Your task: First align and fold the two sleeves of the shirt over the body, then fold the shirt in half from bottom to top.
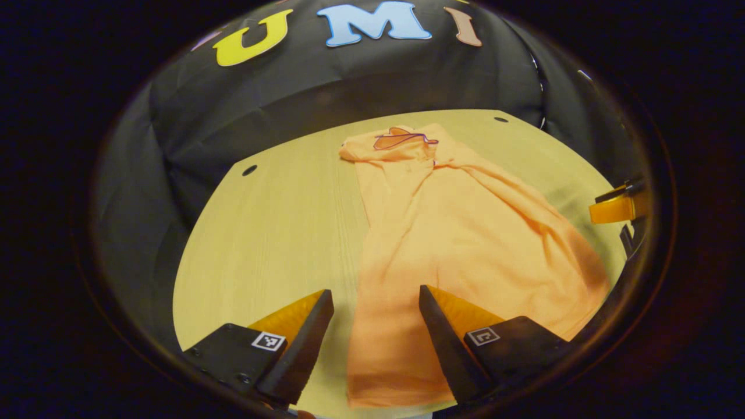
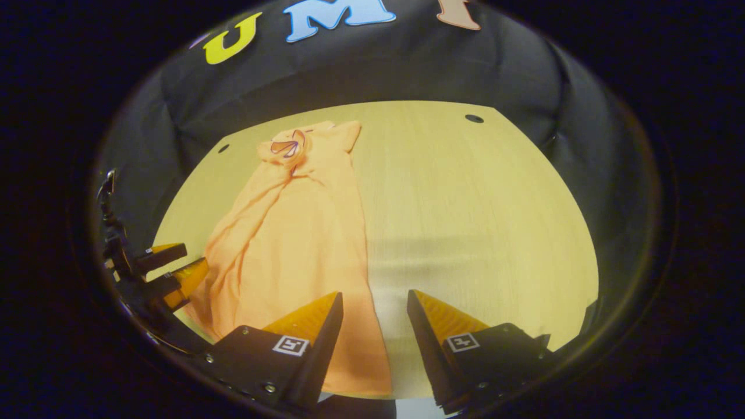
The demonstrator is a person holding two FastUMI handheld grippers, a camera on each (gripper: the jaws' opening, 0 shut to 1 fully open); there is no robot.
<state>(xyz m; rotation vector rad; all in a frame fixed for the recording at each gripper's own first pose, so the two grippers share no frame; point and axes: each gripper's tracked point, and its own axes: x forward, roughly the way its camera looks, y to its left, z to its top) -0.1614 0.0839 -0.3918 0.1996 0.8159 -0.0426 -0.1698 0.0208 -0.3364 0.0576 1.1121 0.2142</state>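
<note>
Ahead of both grippers, the orange shirt lies lengthwise on the pale wooden table, sleeves already folded over the body, collar at the far end. Its near hem lies between the left gripper fingers, which are spread and empty. Beside the shirt's right edge, the right gripper is likewise released.

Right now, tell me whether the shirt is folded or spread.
Partly folded: the shirt lies as a narrow strip on the table, sides folded in; bottom half not yet folded up.
</note>
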